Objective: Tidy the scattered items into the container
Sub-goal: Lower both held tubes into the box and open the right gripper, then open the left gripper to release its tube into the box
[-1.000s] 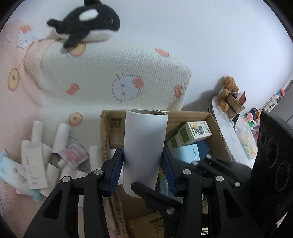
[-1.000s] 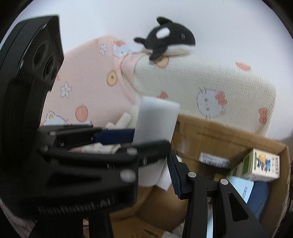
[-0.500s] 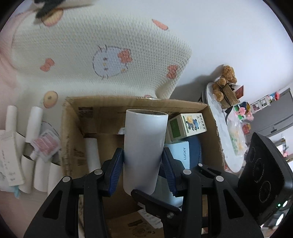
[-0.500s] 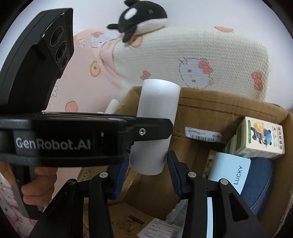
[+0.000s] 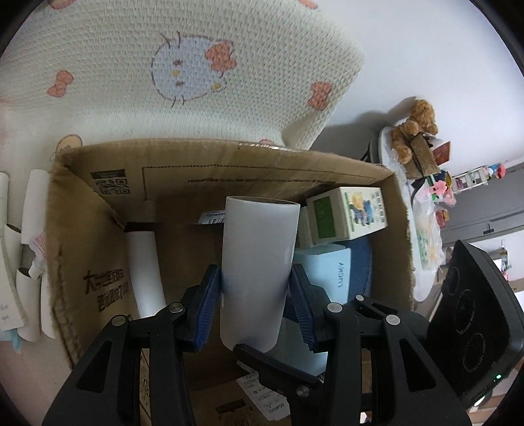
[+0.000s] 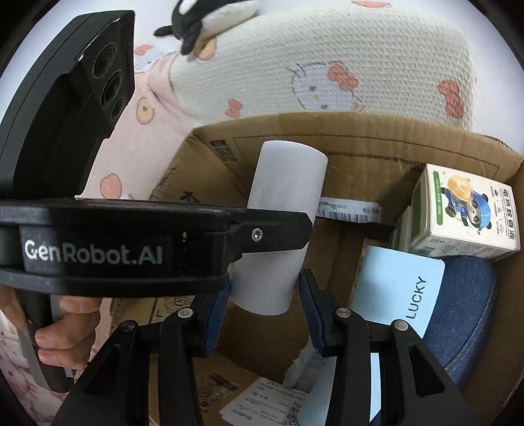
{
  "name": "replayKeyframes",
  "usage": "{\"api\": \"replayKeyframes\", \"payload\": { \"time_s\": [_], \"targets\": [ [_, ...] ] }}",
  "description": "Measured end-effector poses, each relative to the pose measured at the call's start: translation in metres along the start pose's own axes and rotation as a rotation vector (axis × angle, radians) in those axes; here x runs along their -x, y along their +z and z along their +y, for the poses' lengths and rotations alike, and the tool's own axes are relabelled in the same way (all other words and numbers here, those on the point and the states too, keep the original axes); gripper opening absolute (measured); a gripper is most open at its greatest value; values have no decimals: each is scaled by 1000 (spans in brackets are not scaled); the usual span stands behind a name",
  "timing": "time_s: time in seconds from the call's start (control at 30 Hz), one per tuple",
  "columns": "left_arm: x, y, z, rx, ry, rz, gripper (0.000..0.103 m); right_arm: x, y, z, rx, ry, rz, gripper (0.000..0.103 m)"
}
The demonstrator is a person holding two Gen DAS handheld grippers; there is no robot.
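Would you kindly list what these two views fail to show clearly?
- Lower end of the white paper tube: left wrist view, hidden behind the left gripper.
- Brown cardboard box floor: both views, largely covered by gripper bodies.
- Black-and-white orca plush: right wrist view, cut off by the top edge.
- Right gripper: grip unclear.

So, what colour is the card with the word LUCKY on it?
Light blue with dark lettering; the LUCKY card shows best in the right wrist view.
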State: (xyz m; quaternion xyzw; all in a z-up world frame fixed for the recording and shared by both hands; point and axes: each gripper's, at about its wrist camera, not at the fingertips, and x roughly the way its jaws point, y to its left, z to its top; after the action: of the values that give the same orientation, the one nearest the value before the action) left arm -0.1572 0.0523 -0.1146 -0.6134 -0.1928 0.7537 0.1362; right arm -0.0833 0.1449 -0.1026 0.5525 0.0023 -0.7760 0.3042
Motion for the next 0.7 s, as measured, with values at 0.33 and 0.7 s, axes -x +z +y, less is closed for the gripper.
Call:
{"api": "replayKeyframes", "payload": {
  "time_s": [0.33, 0.7],
  "targets": [
    [-37, 6, 6, 10, 63, 93, 47, 13, -6, 3, 53, -73, 23, 40],
    [-78, 4, 5, -1, 168, 160, 47, 42, -23, 2, 156, -256, 31, 40]
  ]
}}
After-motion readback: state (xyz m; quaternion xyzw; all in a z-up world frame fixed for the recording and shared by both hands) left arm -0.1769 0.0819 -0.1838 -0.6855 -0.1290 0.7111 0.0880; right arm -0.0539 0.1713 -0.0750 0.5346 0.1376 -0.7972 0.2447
